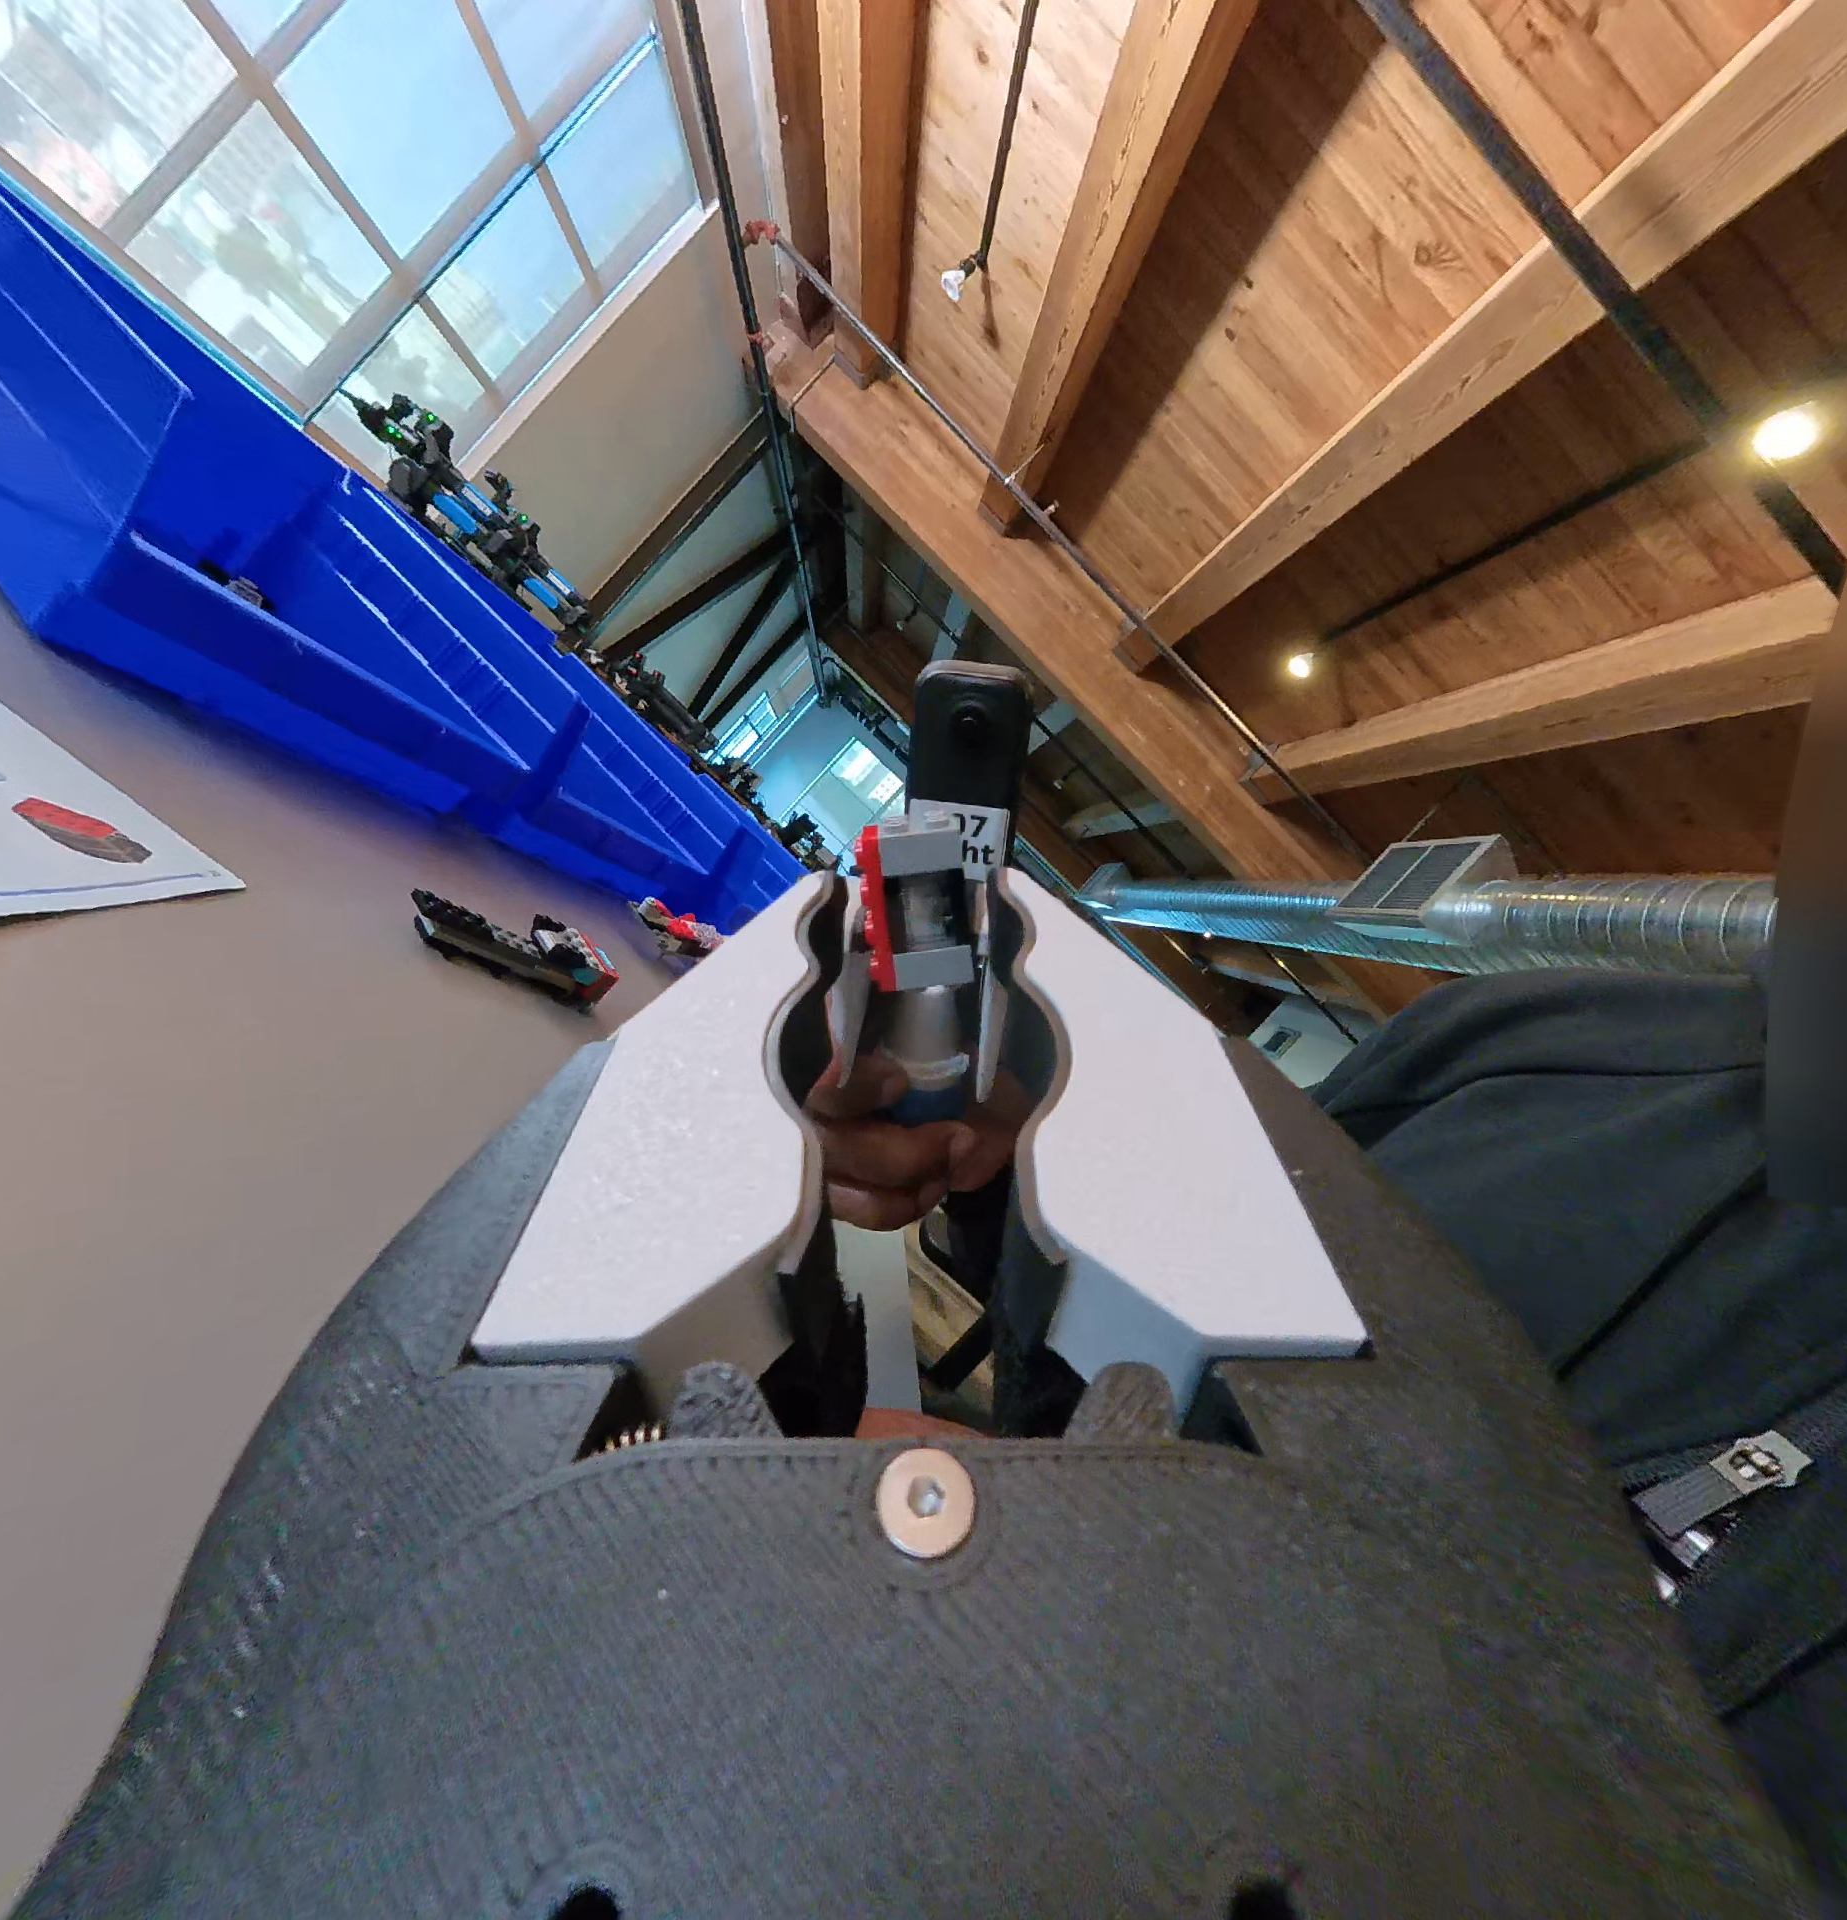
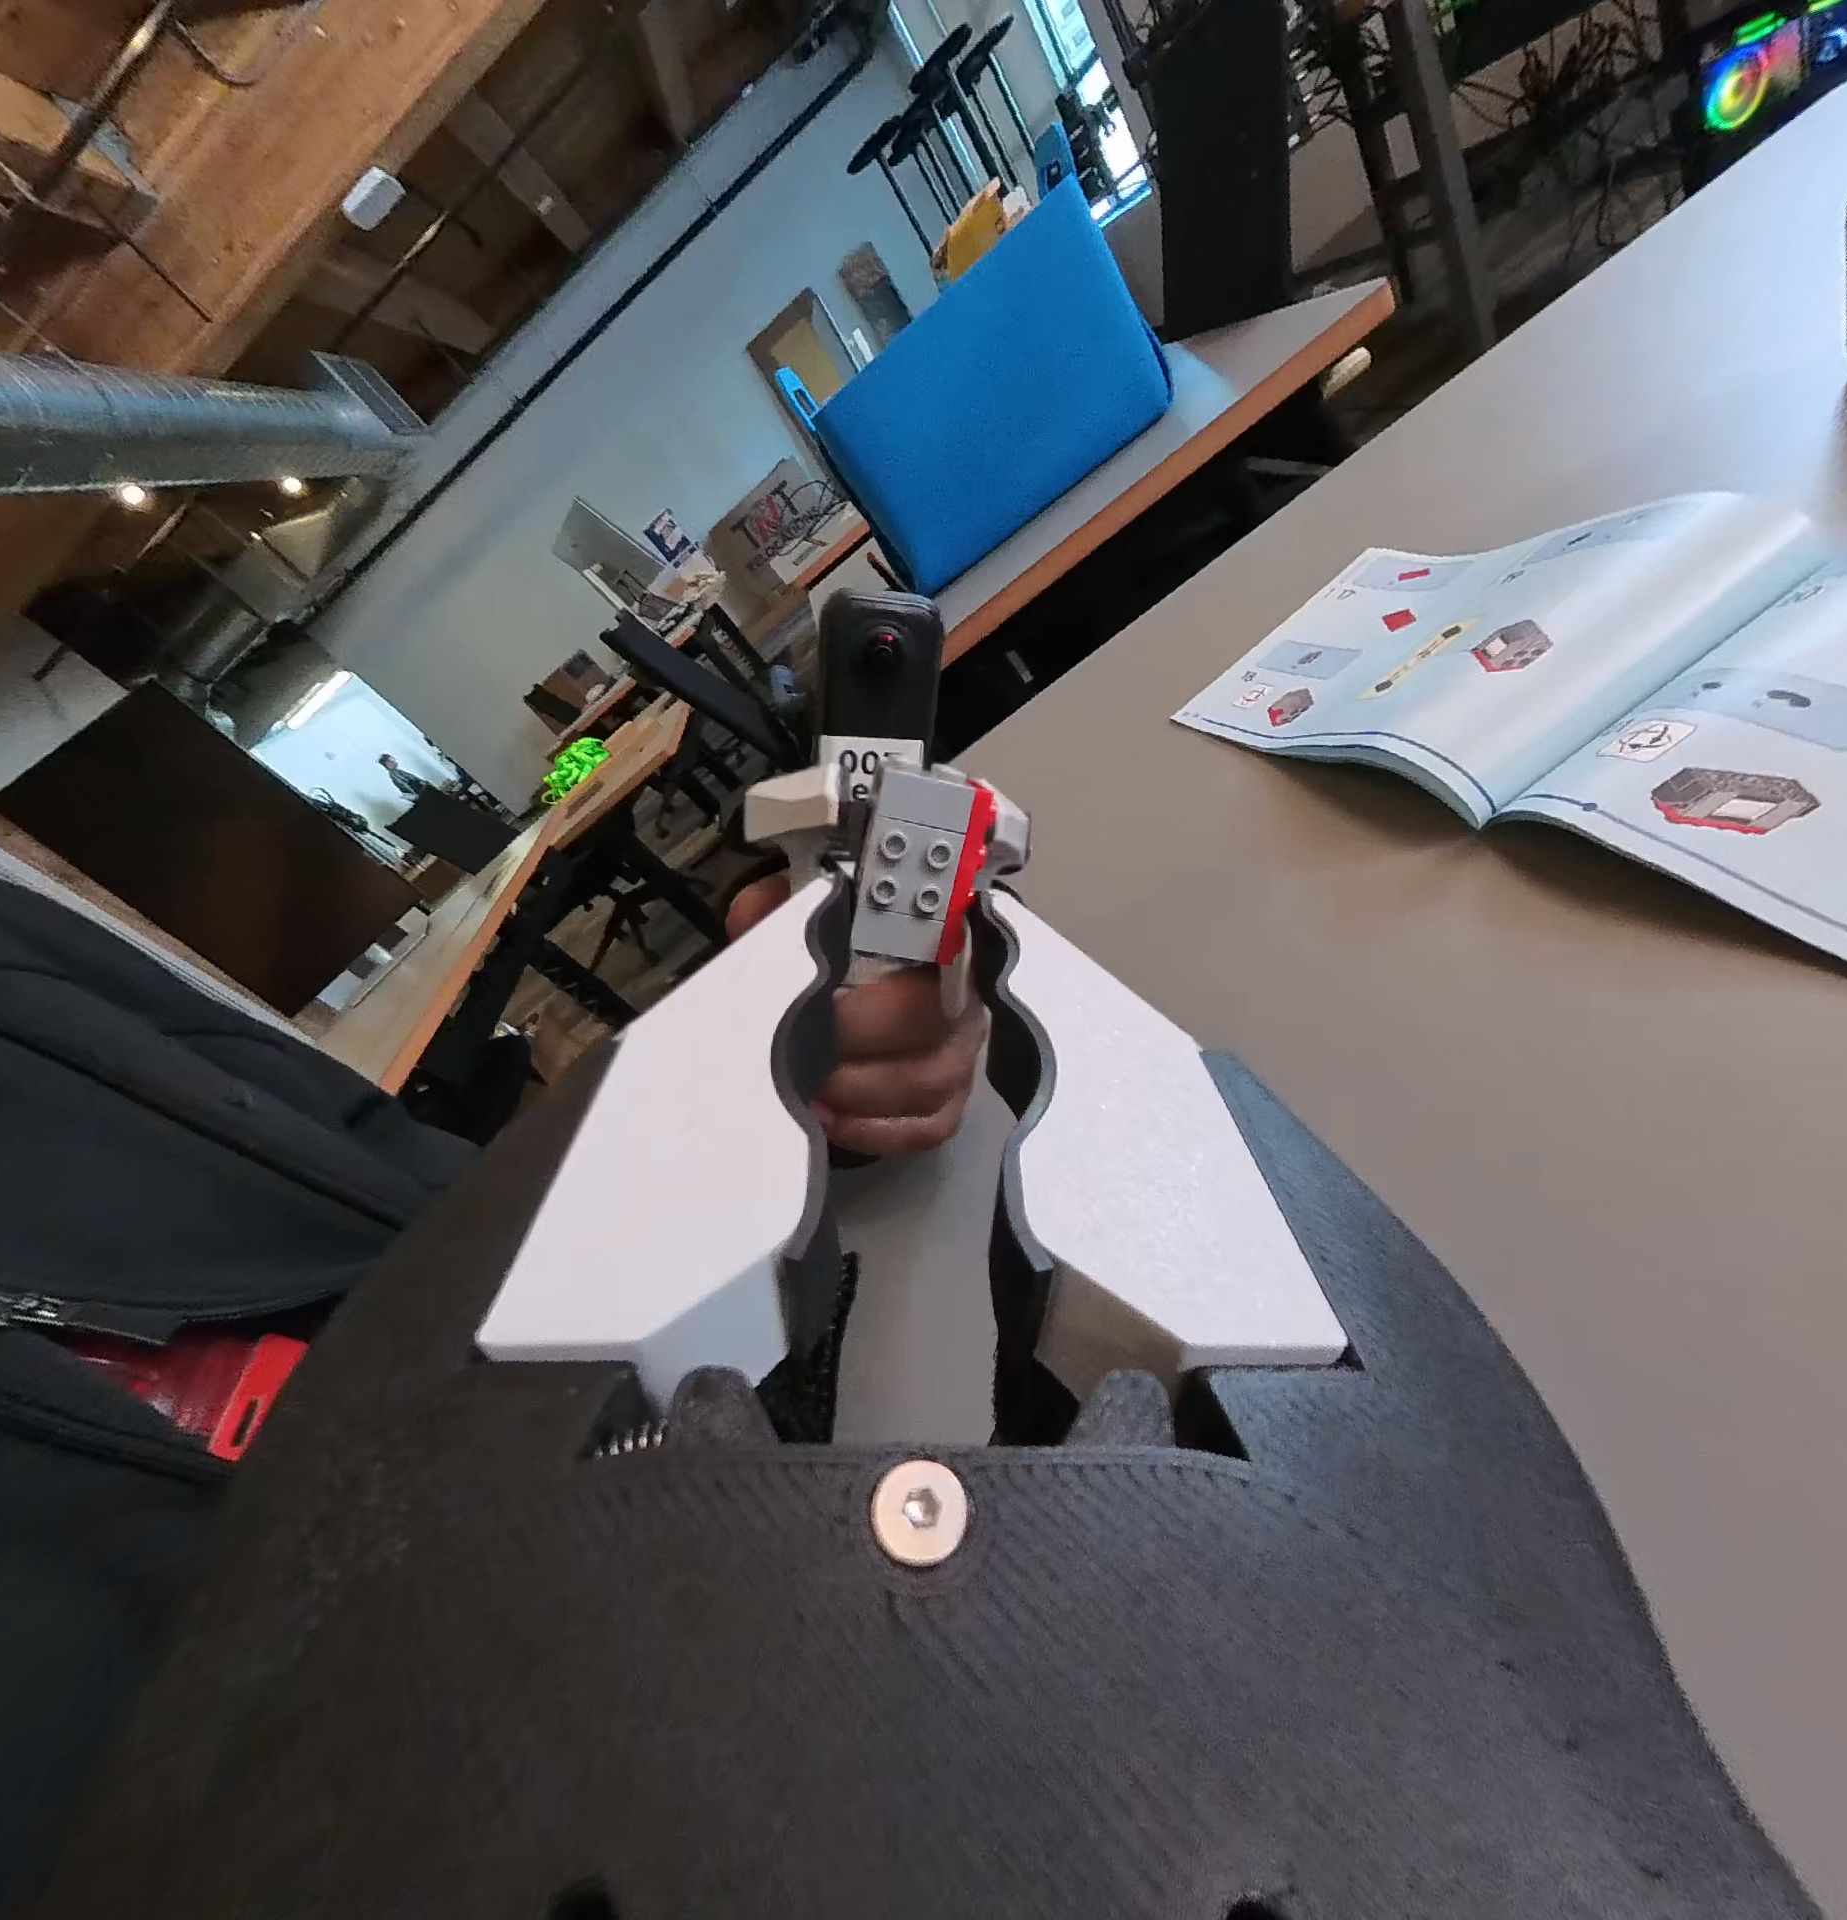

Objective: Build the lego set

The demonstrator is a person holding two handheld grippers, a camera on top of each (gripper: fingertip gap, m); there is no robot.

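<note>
Left hand-held gripper (image 1: 917,904) view: black model (image 1: 514,951); right view: booklet (image 2: 1584,717).

Daylight pours through the large windows (image 1: 306,208) up and left of the left gripper (image 1: 914,914), washing the panes pale. Two round ceiling lamps (image 1: 1786,431) glare to its upper right among warm wooden beams. Both views bend strongly at the edges. The black gripper bodies nearest the lens are soft. Beyond the right gripper (image 2: 903,894) the far room blurs slightly; the table (image 2: 1418,1039) is evenly lit, with faint shadows.
</note>
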